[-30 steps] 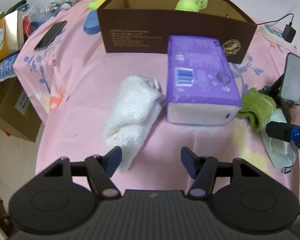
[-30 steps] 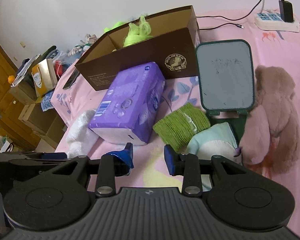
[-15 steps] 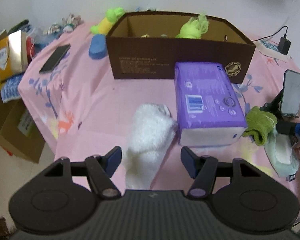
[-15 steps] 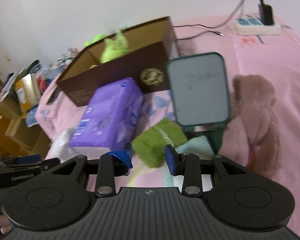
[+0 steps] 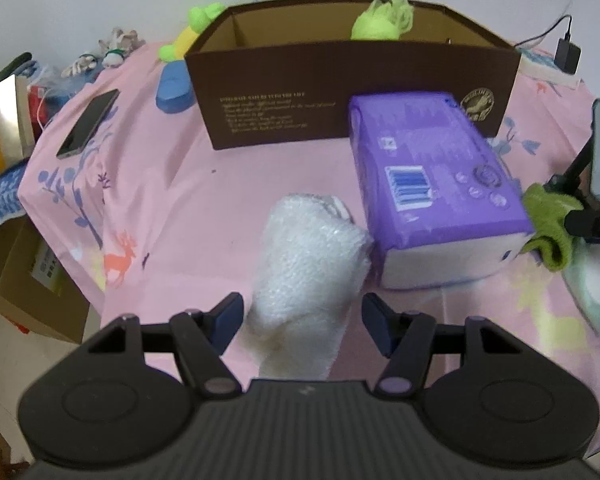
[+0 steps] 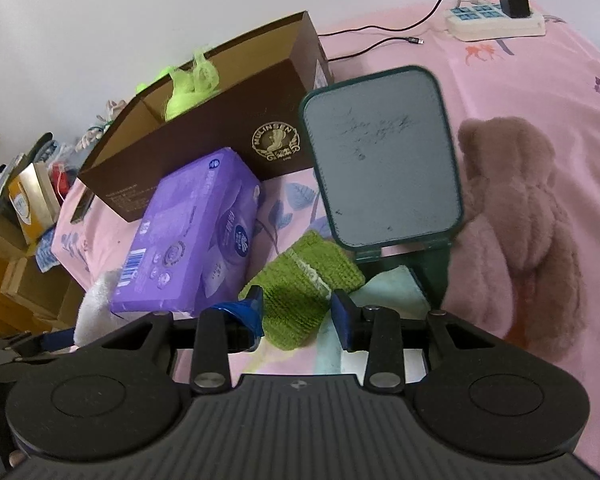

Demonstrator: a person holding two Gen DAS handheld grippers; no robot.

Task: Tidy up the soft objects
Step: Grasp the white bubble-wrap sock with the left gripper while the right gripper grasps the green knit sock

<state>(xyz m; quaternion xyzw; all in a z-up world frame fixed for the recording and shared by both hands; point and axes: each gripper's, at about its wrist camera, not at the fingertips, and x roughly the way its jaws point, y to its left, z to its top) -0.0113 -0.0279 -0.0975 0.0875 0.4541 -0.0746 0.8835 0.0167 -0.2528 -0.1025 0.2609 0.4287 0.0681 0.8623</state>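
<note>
White towel (image 5: 308, 264) lies between the spread jaws of the left gripper (image 5: 302, 322); the right gripper (image 6: 298, 312) jaws are opening around the green cloth (image 6: 300, 284).

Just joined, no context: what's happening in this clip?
A person with a claw in each hand is tidying soft things on a pink sheet. The left claw is open around the near end of a white towel, not gripping. The right claw is opening with a green knit between its fingers. A brown box behind already holds a lime puff.
</note>
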